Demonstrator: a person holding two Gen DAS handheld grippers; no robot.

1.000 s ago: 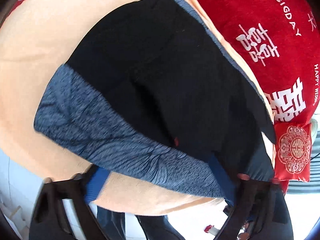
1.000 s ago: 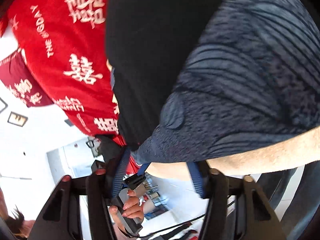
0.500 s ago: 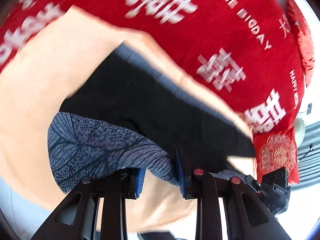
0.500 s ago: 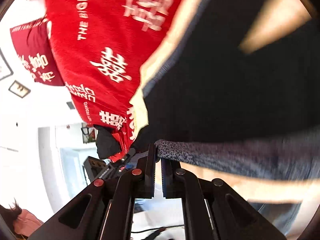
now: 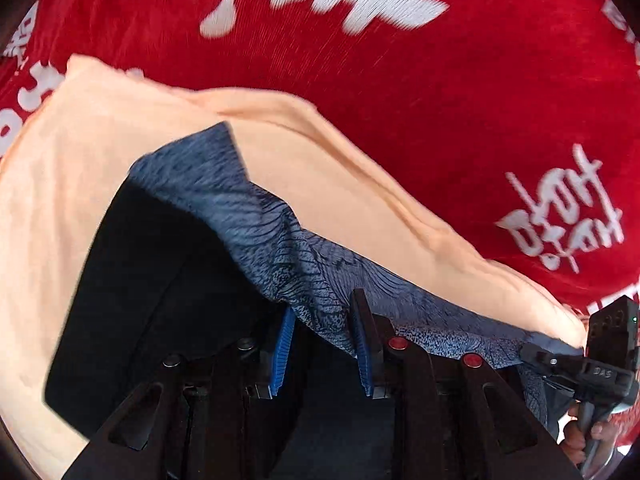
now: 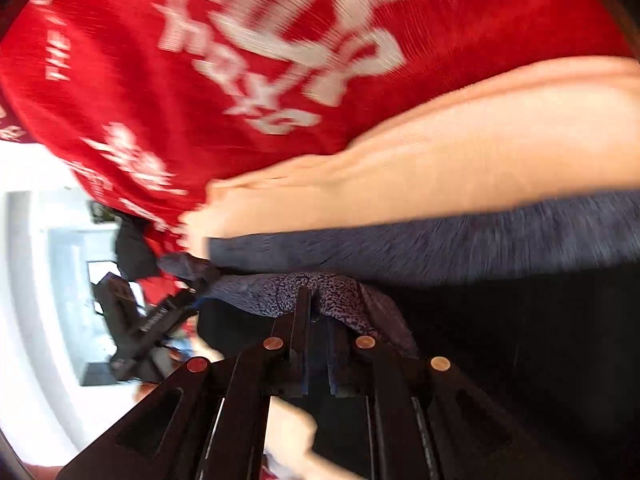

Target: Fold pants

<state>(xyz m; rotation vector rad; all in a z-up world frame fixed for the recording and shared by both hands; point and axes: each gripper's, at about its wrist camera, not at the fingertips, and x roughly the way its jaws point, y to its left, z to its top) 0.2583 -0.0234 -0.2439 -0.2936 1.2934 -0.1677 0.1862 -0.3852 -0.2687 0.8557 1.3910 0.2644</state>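
A red blanket [image 5: 440, 92] with white lettering filled the top of both wrist views. On it lay a peach cloth [image 5: 320, 184], and on that cloth rested the pants [image 5: 152, 288], black with a patterned blue-grey waistband [image 5: 248, 216]. The waistband was raised off the black fabric and stretched between your two tools.

Your left gripper [image 5: 324, 352] was clenched on the waistband, its blue pads [image 5: 282, 344] pinching a bunched fold of the patterned fabric. In that same view your other tool appeared at the right edge, gripping the far end of the band, with your fingers [image 5: 580, 436] around its handle.

Your right gripper [image 6: 316, 320] was clamped nearly shut on the speckled waistband edge [image 6: 304, 292], which draped over its tips. This view was blurred. At its left, the left tool [image 6: 148, 320] showed against a bright white room.
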